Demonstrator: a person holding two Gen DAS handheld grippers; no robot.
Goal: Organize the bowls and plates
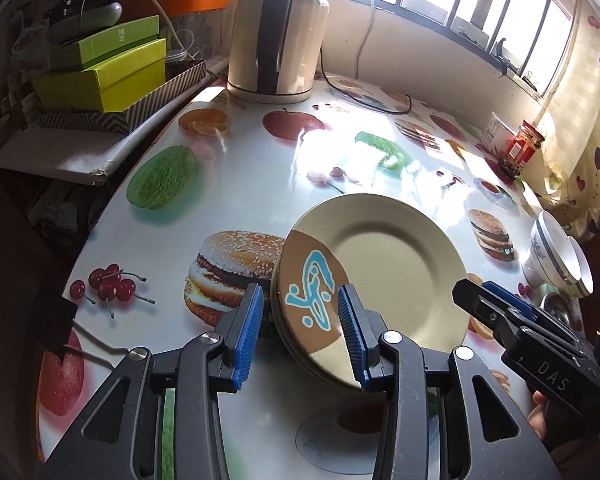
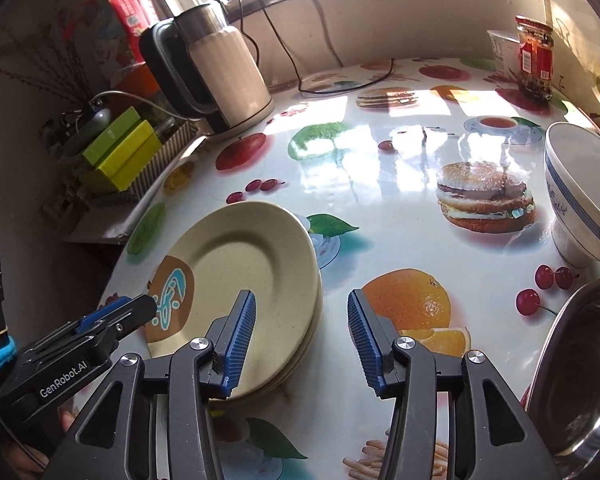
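A stack of beige plates point(image 1: 384, 264) with a brown patch and a blue mark lies on the fruit-print table point(image 1: 236, 184). My left gripper point(image 1: 301, 289) is open and straddles the stack's near-left rim: one finger beside the rim, the other over the brown patch. In the right wrist view my right gripper point(image 2: 301, 295) is open at the opposite rim of the stack point(image 2: 244, 264), its left finger over the top plate and its right finger over bare table. White bowls with a blue band point(image 2: 580, 196) stand tilted at the right. Below them sits a steel bowl point(image 2: 580, 372).
A cream electric kettle point(image 1: 276, 32) stands at the back with its black cable point(image 2: 340, 84) trailing across the table. A red-lidded jar point(image 2: 534, 56) and a white cup point(image 2: 500, 50) stand by the window wall. Green boxes point(image 1: 100, 72) sit on a side shelf to the left.
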